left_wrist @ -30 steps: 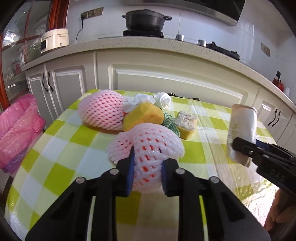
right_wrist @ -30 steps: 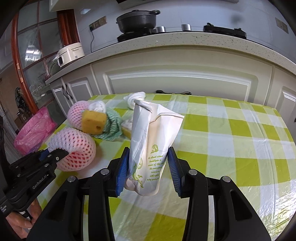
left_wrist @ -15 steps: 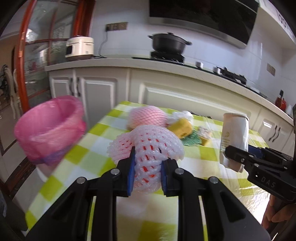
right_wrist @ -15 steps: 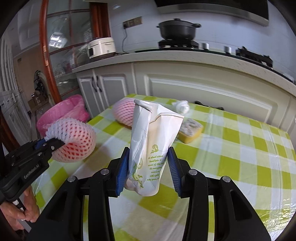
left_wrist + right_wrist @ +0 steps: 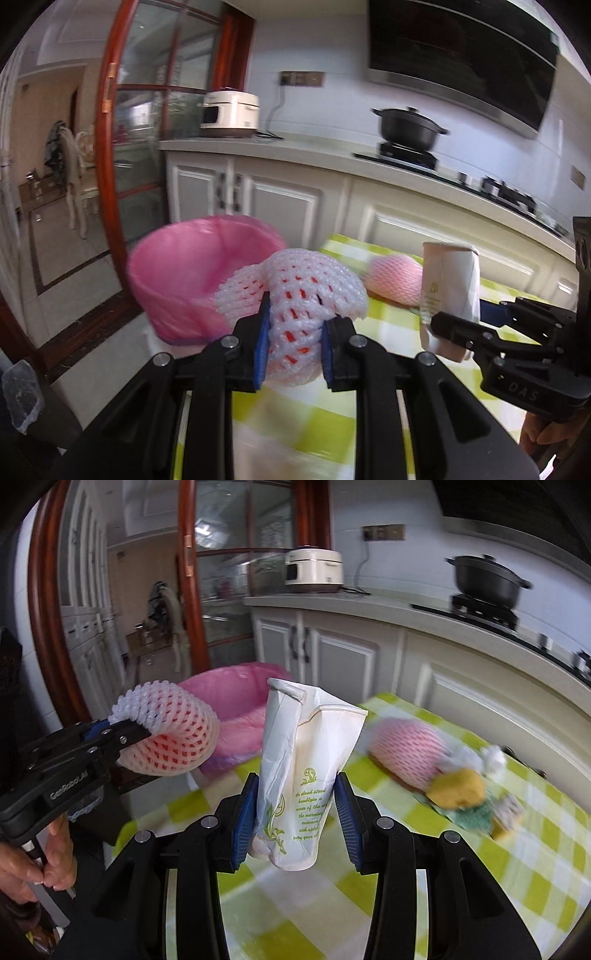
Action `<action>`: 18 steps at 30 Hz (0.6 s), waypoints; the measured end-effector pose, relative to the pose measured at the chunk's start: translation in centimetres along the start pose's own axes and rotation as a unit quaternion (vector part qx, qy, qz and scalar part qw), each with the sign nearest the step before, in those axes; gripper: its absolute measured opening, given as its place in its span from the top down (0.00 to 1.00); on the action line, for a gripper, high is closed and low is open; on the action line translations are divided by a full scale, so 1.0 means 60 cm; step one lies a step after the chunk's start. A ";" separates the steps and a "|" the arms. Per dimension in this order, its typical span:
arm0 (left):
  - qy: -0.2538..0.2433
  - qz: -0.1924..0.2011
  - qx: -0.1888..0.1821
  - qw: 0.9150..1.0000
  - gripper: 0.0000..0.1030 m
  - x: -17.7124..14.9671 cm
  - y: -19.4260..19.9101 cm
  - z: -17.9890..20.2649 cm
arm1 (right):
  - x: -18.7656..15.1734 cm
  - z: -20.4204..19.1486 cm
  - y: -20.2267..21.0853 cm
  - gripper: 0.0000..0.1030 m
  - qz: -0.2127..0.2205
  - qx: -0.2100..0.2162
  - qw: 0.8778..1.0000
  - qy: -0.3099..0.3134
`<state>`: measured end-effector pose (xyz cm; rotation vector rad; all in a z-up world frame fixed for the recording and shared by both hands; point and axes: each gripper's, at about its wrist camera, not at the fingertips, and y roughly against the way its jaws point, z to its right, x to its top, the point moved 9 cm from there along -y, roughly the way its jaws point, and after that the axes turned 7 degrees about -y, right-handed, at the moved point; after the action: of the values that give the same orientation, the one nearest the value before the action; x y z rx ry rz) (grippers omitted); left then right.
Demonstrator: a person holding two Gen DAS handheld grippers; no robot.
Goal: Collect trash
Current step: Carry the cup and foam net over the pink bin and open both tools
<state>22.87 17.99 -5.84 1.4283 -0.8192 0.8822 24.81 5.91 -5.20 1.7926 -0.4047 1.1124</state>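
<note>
1. Here, a table (image 5: 424, 878) under a green-and-white checked cloth is standing in a kitchen, close to white cabinets (image 5: 280, 199) and a pale counter. A cream rice cooker (image 5: 231, 113) and a black pot (image 5: 408, 123) are sitting on that counter, and a red-framed glass door (image 5: 162, 122) is showing at the left.
2. A bin lined with a pink bag (image 5: 199, 280) is standing on the floor just beyond the table's edge.
3. The left gripper (image 5: 293, 341) is clenching a white-and-red foam fruit net (image 5: 295, 295), lifted off the cloth, with the bin beyond it. Its open tube is lying roughly level in the right wrist view.
4. The right gripper (image 5: 295, 819) is squeezing a crumpled white paper bag (image 5: 303, 768) near its lower end, also above the table. The bag's long axis is standing about upright, torn mouth up.
5. Another pink foam net (image 5: 406, 751), a yellow sponge (image 5: 458, 788) and a green cloth (image 5: 474, 816) are lying together on the table, blurred.
</note>
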 end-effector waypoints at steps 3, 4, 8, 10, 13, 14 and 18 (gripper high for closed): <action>0.003 0.002 0.017 1.000 0.78 0.022 -0.016 -0.050 | 0.031 -0.027 -0.033 0.61 -0.003 0.022 1.000 0.011; 0.005 0.003 0.025 1.000 0.78 0.033 -0.024 -0.068 | 0.041 -0.034 -0.042 0.61 -0.004 0.028 1.000 0.014; 0.015 0.000 0.037 0.999 0.78 0.063 -0.062 -0.121 | 0.083 -0.063 -0.089 0.61 -0.013 0.060 0.998 0.024; 0.020 -0.004 0.039 0.999 0.78 0.071 -0.082 -0.140 | 0.102 -0.075 -0.119 0.61 -0.021 0.074 0.997 0.030; 0.031 -0.011 0.043 0.999 0.78 0.087 -0.119 -0.169 | 0.127 -0.088 -0.165 0.61 -0.034 0.086 0.995 0.034; 0.033 -0.013 0.046 0.998 0.78 0.090 -0.131 -0.180 | 0.133 -0.092 -0.179 0.61 -0.036 0.089 0.995 0.036; 0.046 -0.021 0.053 0.997 0.76 0.098 -0.177 -0.217 | 0.151 -0.112 -0.236 0.61 -0.049 0.101 0.993 0.047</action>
<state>34.38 31.55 -5.48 1.4802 -0.6800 0.9629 35.75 20.29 -4.61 1.9052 -0.1501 1.1981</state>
